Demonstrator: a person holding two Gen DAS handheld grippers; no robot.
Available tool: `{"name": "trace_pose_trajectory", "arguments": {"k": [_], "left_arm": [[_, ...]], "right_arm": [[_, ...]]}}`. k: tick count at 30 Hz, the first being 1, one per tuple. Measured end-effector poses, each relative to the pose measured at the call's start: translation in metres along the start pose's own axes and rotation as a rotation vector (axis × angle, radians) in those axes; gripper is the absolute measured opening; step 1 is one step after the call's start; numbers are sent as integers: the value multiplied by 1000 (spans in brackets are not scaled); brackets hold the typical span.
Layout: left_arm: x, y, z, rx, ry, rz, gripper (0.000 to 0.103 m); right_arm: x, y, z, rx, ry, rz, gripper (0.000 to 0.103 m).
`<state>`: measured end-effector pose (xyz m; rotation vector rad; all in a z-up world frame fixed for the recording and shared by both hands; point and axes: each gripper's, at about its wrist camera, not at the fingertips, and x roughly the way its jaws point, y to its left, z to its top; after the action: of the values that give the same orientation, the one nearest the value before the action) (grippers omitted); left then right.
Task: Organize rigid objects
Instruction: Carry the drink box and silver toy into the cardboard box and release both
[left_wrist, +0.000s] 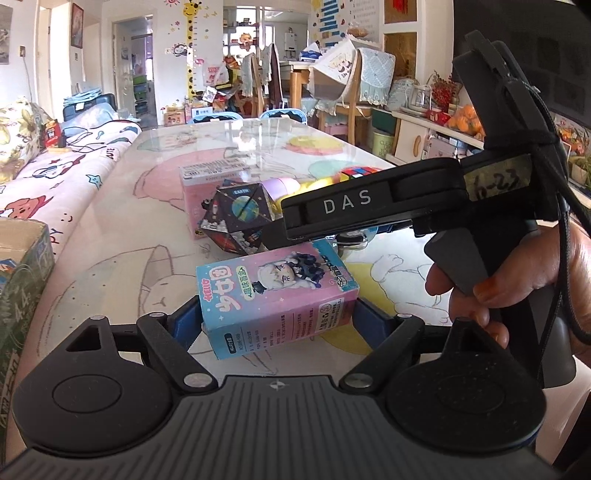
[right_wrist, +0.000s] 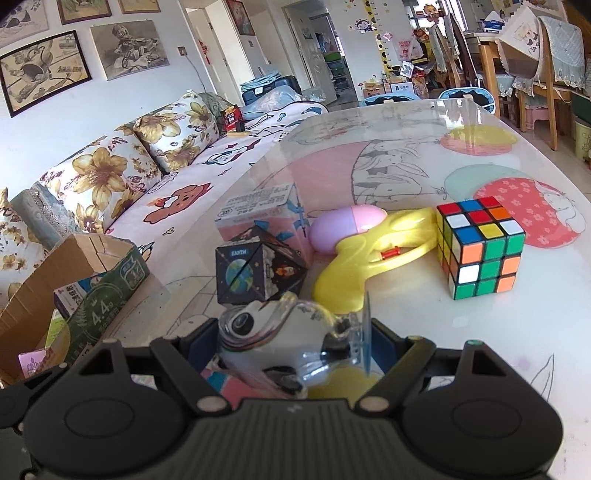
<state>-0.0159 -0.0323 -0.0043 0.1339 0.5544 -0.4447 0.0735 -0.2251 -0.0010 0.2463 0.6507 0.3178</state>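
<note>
Item: left gripper (left_wrist: 279, 319). Blue pads on both short sides of the blind box (left_wrist: 279, 295); fingers look clamped on it. The box's long axis runs across the fingers, slightly tilted, printed face up. It appears lifted just clear of the tabletop (left_wrist: 122, 206), though contact underneath cannot be ruled out.

Item: right gripper (right_wrist: 291, 350). Fingers spread wide, a clear capsule toy (right_wrist: 280, 332) between them. Whether the pads press on it cannot be told; the capsule hides the contact. In the left view this gripper's body crosses above the blind box, a hand (left_wrist: 517, 291) on its handle.

Item: carton (right_wrist: 92, 291). Open-topped, at the near left edge of the tabletop, left of both grippers. The likely bin, in my judgement. The left gripper is the nearer one; its load lies to the carton's right, so the coming move reads as a leftward carry.

Items loose mid-tabletop, beyond the grippers:
- Earth cube (right_wrist: 255, 266), dark, resting against a pink box (right_wrist: 266, 210).
- Water gun (right_wrist: 369, 251), yellow with a pink tank, long axis running from the pink box toward the Rubik's cube.
- Rubik's cube (right_wrist: 480, 247), rightmost, touching or just beside the gun's muzzle.

Status: sorting looks under way, four pieces left to pick.
</note>
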Motion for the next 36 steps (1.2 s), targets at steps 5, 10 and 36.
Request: {"name": "trace_pose_trajectory", "arguments": {"k": [5, 10, 36], "left_arm": [[-8, 4, 2, -15, -38, 11, 103], [-19, 7, 4, -23, -96, 35, 103], [-38, 91, 32, -366, -160, 506, 103]], "right_arm": [[-4, 15, 5, -7, -37, 11, 83], [-11, 33, 14, -21, -80, 21, 83], [38, 178, 80, -175, -213, 154, 83]]}}
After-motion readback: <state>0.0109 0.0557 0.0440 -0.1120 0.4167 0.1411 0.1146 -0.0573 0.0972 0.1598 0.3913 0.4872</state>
